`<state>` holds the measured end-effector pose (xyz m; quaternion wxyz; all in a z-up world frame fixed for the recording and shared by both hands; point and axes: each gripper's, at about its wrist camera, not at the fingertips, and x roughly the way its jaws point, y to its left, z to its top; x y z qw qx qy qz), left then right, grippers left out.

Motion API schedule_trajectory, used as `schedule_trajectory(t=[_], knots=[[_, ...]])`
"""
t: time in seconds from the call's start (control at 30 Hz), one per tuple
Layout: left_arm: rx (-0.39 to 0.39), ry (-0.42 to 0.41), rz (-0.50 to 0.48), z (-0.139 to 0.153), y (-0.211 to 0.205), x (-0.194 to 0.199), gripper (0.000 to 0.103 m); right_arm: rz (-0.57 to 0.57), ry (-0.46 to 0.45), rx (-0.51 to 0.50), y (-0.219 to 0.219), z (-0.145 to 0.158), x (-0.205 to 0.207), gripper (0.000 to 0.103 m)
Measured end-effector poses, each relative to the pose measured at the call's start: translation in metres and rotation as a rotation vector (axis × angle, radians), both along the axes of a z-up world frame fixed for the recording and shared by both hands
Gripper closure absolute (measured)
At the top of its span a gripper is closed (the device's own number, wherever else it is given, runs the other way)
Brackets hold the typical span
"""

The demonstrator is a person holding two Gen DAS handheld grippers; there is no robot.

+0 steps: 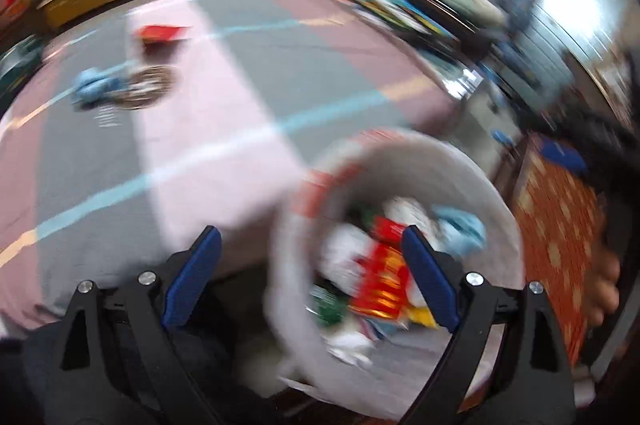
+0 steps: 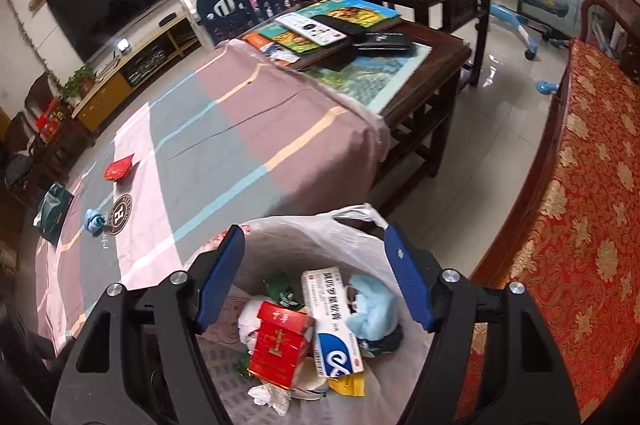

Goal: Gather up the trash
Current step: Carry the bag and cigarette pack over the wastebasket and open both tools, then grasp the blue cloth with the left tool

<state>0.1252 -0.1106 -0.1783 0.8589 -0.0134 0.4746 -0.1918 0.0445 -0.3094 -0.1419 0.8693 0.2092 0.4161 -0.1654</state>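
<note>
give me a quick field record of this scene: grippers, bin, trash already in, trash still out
left gripper: open, empty
right gripper: open, empty, above the bin
bin: white bag-lined trash bin beside the table
in bin: red carton, ointment box, blue wad
still on tablecloth: red wrapper, blue crumpled wad, green packet

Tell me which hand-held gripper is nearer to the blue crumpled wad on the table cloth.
Probably left, though both are far. The left hand-held gripper sits partly over the cloth, the blue wad ahead to its left. The right hand-held gripper hangs over the trash bag.
</note>
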Motion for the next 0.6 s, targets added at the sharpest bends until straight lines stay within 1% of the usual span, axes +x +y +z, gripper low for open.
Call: schedule_trajectory(t=[0.03,0.07,0.1,0.13,0.2,0.27,0.37,0.4,0.47,0.5,0.57,0.6], knots=[[0.011,0.003,0.084,-0.001,0.021,0.015,0.012,0.021,-0.001,-0.006,0.006,-0.001,0.006,0.032],[0.03,0.007,0.146,-0.002,0.035,0.028,0.013,0.043,-0.001,-0.012,0.013,-0.001,0.012,0.032],[0.059,0.019,0.212,-0.005,0.053,0.045,0.015,0.073,0.003,-0.019,0.021,-0.003,0.02,0.032],[0.073,0.029,0.252,-0.007,0.065,0.057,0.018,0.095,0.007,-0.021,0.028,-0.003,0.027,0.032],[0.07,0.047,0.34,-0.01,0.095,0.088,0.019,0.149,0.015,-0.019,0.043,-0.005,0.042,0.032],[0.065,0.045,0.418,-0.011,0.12,0.123,0.019,0.204,0.022,-0.029,0.061,-0.006,0.057,0.032],[0.06,0.032,0.484,-0.014,0.142,0.169,0.019,0.293,0.05,-0.036,0.086,-0.01,0.082,0.032],[0.053,0.029,0.496,-0.018,0.147,0.183,0.019,0.328,0.065,-0.034,0.095,-0.012,0.091,0.032],[0.036,0.05,0.501,-0.029,0.148,0.203,0.019,0.378,0.083,-0.028,0.109,-0.016,0.105,0.032],[0.024,0.065,0.497,-0.034,0.151,0.214,0.022,0.394,0.087,-0.032,0.114,-0.018,0.111,0.032],[0.004,0.091,0.482,-0.046,0.151,0.23,0.032,0.417,0.089,-0.043,0.125,-0.019,0.122,0.032],[0.006,0.101,0.475,-0.05,0.149,0.235,0.045,0.425,0.088,-0.047,0.129,-0.02,0.128,0.032]])
